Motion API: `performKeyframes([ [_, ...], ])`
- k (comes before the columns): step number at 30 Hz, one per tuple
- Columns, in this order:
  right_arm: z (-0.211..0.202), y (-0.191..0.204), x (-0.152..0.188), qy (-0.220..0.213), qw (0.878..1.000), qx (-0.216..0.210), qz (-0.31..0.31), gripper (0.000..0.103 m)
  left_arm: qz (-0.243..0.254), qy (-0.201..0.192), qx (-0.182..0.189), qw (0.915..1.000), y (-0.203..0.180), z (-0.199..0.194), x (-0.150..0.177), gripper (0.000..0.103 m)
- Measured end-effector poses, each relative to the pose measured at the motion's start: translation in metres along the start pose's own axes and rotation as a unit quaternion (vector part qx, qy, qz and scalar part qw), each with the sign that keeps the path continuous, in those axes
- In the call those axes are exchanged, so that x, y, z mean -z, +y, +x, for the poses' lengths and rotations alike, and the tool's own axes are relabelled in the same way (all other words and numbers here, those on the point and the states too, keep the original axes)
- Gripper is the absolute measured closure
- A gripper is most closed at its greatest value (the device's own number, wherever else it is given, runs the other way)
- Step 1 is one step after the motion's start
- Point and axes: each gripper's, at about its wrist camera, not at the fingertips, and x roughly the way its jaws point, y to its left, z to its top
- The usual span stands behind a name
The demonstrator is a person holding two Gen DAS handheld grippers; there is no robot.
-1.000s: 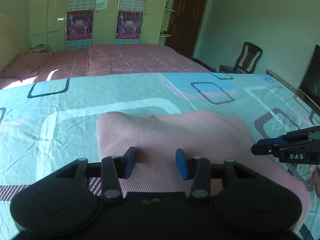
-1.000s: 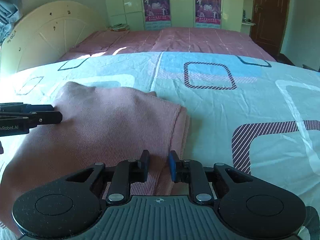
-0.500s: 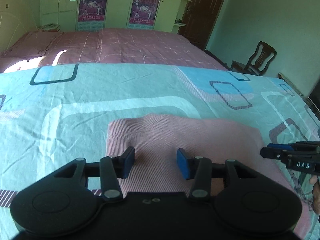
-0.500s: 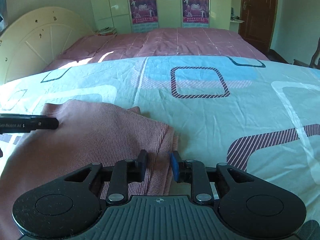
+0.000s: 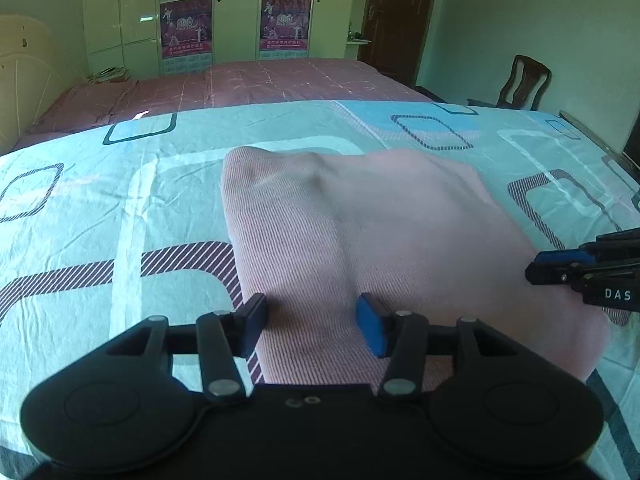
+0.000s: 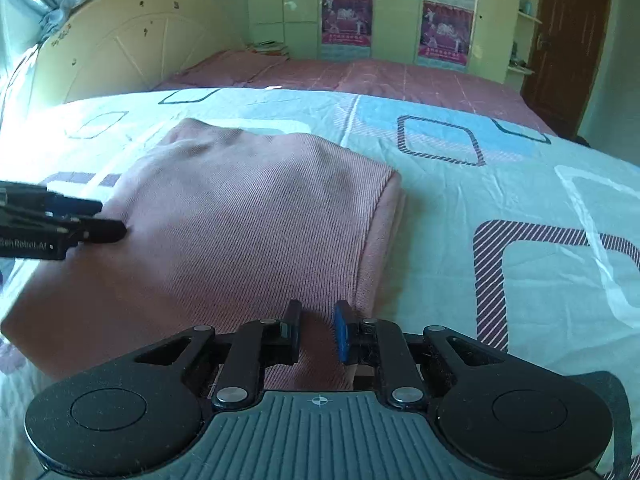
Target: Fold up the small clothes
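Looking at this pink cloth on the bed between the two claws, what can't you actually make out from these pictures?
- Pink cloth, near edge: both views, hidden behind each gripper's body.
- Whether the right gripper pinches cloth: right view, too close to tell.
- What garment it is: folded, no telling features.
- Poster text: left view, too small.
- The person: outside both frames.
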Motion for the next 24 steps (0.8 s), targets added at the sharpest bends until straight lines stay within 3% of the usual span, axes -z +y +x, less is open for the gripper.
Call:
performKeyframes([
  [2,-0.02,0.0,0.003,-0.015,1.0,-0.013,-0.003,0.087,0.001,-0.007,0.003,1.0,0.0,-0.015,0.006,0.056],
  [6,-0.049,0.01,0.03,-0.005,0.998,-0.051,-0.046,0.087,-0.004,-0.013,0.008,0.9999,-0.002,-0.042,0.029,0.056],
  [9,-0.046,0.02,0.056,0.018,0.995,-0.03,-0.095,0.087,-0.002,0.001,-0.001,1.0,-0.008,-0.045,0.047,0.056],
  [12,-0.042,0.012,0.07,0.025,0.997,-0.013,-0.075,0.087,0.003,0.021,-0.006,0.9998,-0.015,-0.044,0.067,0.055],
  [15,-0.042,-0.004,0.076,0.027,0.999,-0.034,-0.027,0.087,-0.001,0.022,-0.013,0.9997,-0.014,-0.05,0.078,0.054],
  [20,-0.049,-0.016,0.076,0.039,0.998,-0.057,0.0,0.087,-0.001,0.029,-0.04,0.9988,-0.013,-0.059,0.082,0.039],
  [24,-0.063,-0.018,0.073,0.013,0.998,-0.058,0.002,0.087,0.012,0.029,-0.06,0.9977,-0.02,-0.067,0.082,0.037],
])
